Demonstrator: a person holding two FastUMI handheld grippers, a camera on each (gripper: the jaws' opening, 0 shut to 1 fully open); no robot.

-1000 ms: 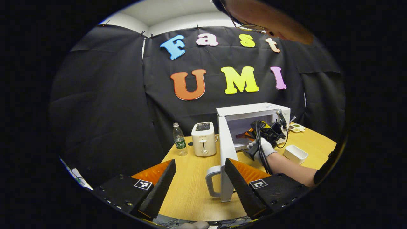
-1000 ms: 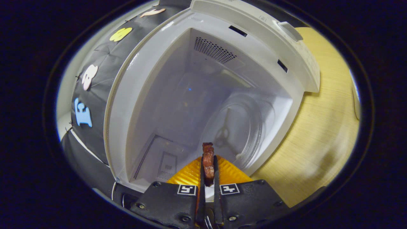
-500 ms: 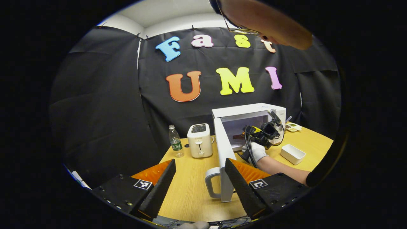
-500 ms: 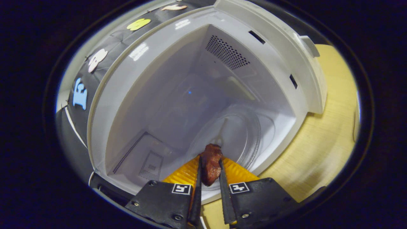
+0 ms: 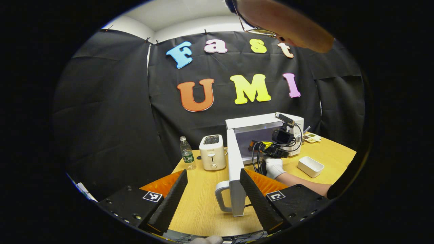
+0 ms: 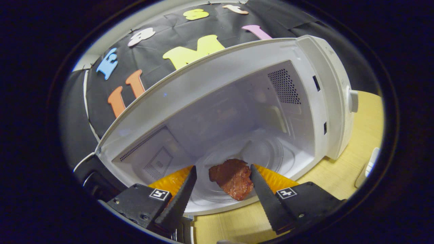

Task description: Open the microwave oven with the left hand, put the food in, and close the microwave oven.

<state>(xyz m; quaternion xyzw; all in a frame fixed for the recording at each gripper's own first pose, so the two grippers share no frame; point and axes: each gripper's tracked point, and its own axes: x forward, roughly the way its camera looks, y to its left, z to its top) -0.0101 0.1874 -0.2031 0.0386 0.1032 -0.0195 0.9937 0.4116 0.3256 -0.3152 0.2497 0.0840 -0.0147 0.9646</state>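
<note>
The white microwave (image 5: pixel 266 120) stands on the wooden table with its door (image 5: pixel 233 176) swung wide toward me. In the right gripper view its cavity (image 6: pixel 237 115) gapes, and a reddish-brown piece of meat (image 6: pixel 232 178) lies on the glass turntable (image 6: pixel 268 152) near the front lip. My right gripper (image 6: pixel 222 176) is open, its fingers on either side of the meat without touching it. In the left gripper view my left gripper (image 5: pixel 213 178) is open and holds nothing, close to the door's handle (image 5: pixel 219 196). Farther off, a gloved hand holds the right gripper (image 5: pixel 271 149) at the microwave's mouth.
A white toaster (image 5: pixel 212 157) and a clear water bottle (image 5: pixel 186 153) stand left of the microwave. A white rectangular dish (image 5: pixel 310 166) sits on the table (image 5: pixel 203 203) to its right, with a small tray (image 5: pixel 311 137) behind. A person's head leans in at the top.
My right gripper has opened and let the meat drop onto the turntable. It has also levelled out and drawn back a little from the cavity. The left gripper has hardly moved.
</note>
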